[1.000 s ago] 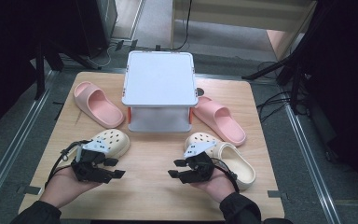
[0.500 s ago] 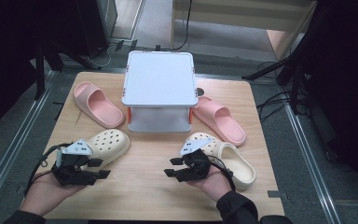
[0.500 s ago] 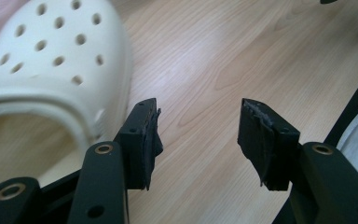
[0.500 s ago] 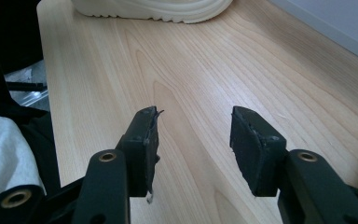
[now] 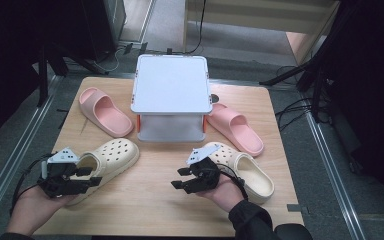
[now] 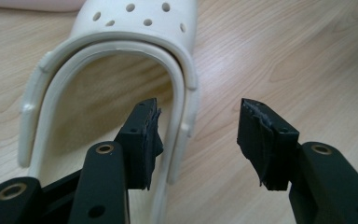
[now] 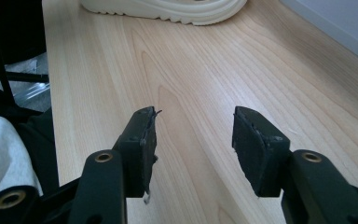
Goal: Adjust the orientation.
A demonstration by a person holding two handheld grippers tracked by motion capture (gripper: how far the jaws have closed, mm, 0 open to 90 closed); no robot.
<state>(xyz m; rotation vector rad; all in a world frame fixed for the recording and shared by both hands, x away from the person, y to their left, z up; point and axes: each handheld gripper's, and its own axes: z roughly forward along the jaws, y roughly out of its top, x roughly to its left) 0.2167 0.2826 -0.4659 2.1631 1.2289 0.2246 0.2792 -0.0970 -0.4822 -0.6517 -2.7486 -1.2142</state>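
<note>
The left cream clog point(image 5: 105, 160) lies on the wooden table point(image 5: 155, 200), toe toward the white storage box point(image 5: 170, 97), its heel end just in front of the left gripper point(image 5: 92, 176). In the left gripper view the clog's heel strap point(image 6: 182, 100) runs between the two black jaws, which stand apart; the left pad looks close to or against the strap's inner side while the right pad is clear of it, so nothing is clamped yet. The right cream clog point(image 5: 242, 170) lies beside the right gripper point(image 5: 179, 177), whose jaws have just been opening and hold nothing, pointing over bare wood toward the left clog's sole point(image 7: 168, 11). Farther out, one pink slide point(image 5: 105, 111) rests left of the box and another pink slide point(image 5: 235, 127) right of it. Judging by this layout, the work looks to be at an early stage: all four shoes sit loose on the table, none lifted or stowed, and the next step seems to be closing on the left clog's strap.
</note>
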